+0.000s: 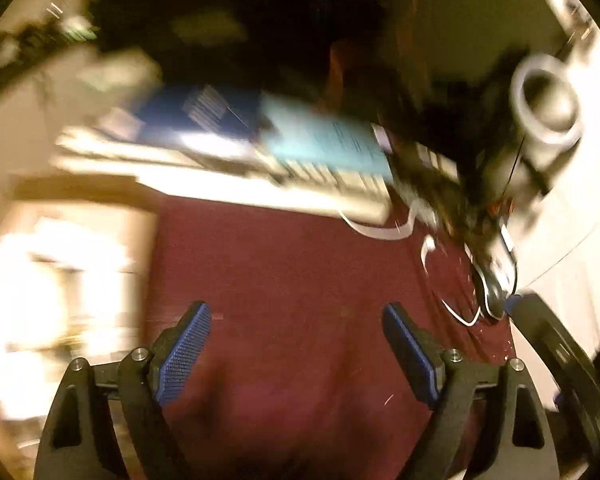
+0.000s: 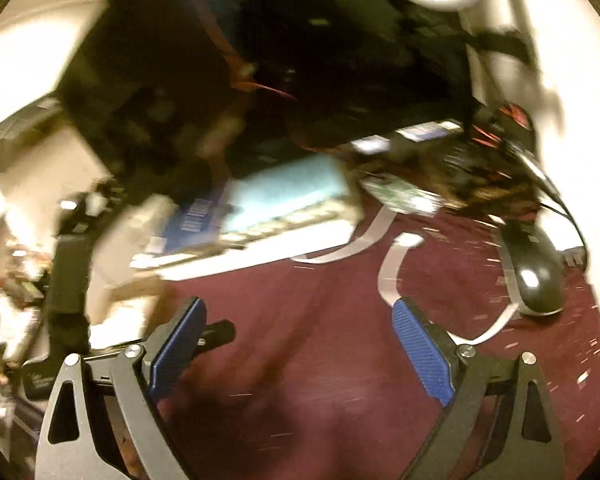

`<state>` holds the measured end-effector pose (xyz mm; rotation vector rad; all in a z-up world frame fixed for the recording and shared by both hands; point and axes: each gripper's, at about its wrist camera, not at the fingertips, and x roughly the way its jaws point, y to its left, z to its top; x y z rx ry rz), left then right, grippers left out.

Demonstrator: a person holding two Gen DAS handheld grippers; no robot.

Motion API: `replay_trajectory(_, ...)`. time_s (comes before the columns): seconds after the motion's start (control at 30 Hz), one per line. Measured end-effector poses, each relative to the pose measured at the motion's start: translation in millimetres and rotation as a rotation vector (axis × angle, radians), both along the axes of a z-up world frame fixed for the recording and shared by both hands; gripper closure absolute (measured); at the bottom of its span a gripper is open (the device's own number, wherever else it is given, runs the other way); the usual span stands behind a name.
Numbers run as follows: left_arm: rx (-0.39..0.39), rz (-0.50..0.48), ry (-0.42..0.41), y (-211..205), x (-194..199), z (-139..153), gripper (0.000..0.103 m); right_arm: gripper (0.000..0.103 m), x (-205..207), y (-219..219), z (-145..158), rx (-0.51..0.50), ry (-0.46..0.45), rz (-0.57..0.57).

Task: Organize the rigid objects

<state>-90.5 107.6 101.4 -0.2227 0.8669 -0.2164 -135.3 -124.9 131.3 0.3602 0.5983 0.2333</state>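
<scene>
Both views are blurred by motion. A light blue box [image 1: 324,140] lies on a pale keyboard-like slab [image 1: 236,168] beyond a dark red mat [image 1: 300,280]; a dark blue box [image 1: 196,112] sits to its left. My left gripper [image 1: 296,320] hangs open over the mat with nothing between its blue pads. In the right wrist view the light blue box [image 2: 288,192] and the slab are ahead, a black mouse [image 2: 536,276] lies to the right. My right gripper [image 2: 300,316] is open above the mat [image 2: 320,340], holding nothing.
A tangle of black cables and a green circuit board [image 2: 400,196] lies behind the mat at the right. White ribbon strips [image 2: 392,264] curl on the mat. A white ring-shaped holder [image 1: 544,100] stands at the right. The other gripper's black body [image 1: 560,356] shows at the left view's right edge.
</scene>
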Motion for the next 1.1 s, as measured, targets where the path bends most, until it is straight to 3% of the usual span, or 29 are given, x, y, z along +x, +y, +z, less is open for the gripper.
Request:
replay_trajectory(0.07, 0.098, 0.109, -0.132, 56.0, -44.2, 31.4, 0.000, 0.008, -6.3, 39.0, 13.3, 0.019, -0.044, 0.086)
replay_trajectory(0.17, 0.250, 0.447, -0.323, 157.8, -96.4, 55.6, 0.000, 0.008, -11.0, 125.7, 29.0, -0.020, -0.118, 0.277)
replay_trajectory(0.2, 0.306, 0.605, -0.376, 198.5, -109.8, 53.1, 0.000, 0.008, -12.9, 161.7, 32.2, -0.050, -0.149, 0.347)
replay_trajectory(0.27, 0.383, 0.891, -0.403, 263.4, -119.0, 30.2, 0.000, 0.008, -16.7, 232.4, 31.7, -0.107, -0.194, 0.450)
replay_trajectory(0.3, 0.346, 0.960, -0.354, 298.0, -116.1, 11.6, 0.001, 0.008, -19.0, 262.7, 28.6, -0.122, -0.214, 0.501)
replay_trajectory(0.4, 0.051, 0.882, -0.174, 360.0, -96.7, -45.4, 0.001, 0.008, -23.6, 337.4, 5.2, -0.289, -0.256, 0.534)
replay_trajectory(0.43, -0.041, 0.846, -0.179, 366.4, -94.2, -58.4, 0.001, 0.009, -28.0, 353.4, -1.8, -0.329, -0.257, 0.547)
replay_trajectory(0.53, -0.151, 0.789, -0.213, 352.3, -86.7, -80.4, 0.001, 0.009, -35.2, 374.2, -20.0, -0.468, -0.251, 0.532)
replay_trajectory(0.63, -0.206, 0.754, -0.241, 341.8, -88.3, -83.7, 0.001, 0.010, -44.8, 378.0, -23.0, -0.581, -0.309, 0.509)
replay_trajectory(0.7, -0.264, 0.758, -0.218, 340.4, -90.3, -86.6, 0.001, 0.010, -48.9, 371.7, -28.0, -0.604, -0.293, 0.535)
replay_trajectory(0.8, -0.403, 0.741, -0.249, 334.3, -104.8, -74.7, 0.001, 0.010, -47.5, 356.3, -33.0, -0.612, -0.276, 0.547)
replay_trajectory(0.97, -0.390, 0.736, -0.360, 299.1, -132.7, -29.6, 0.001, 0.010, -45.0, 324.4, -29.1, -0.574, -0.305, 0.577)
replay_trajectory(1.1, -0.490, 0.635, -0.511, 242.7, -148.4, 20.4, 0.001, 0.010, -46.9, 255.6, -9.5, -0.489, -0.376, 0.451)
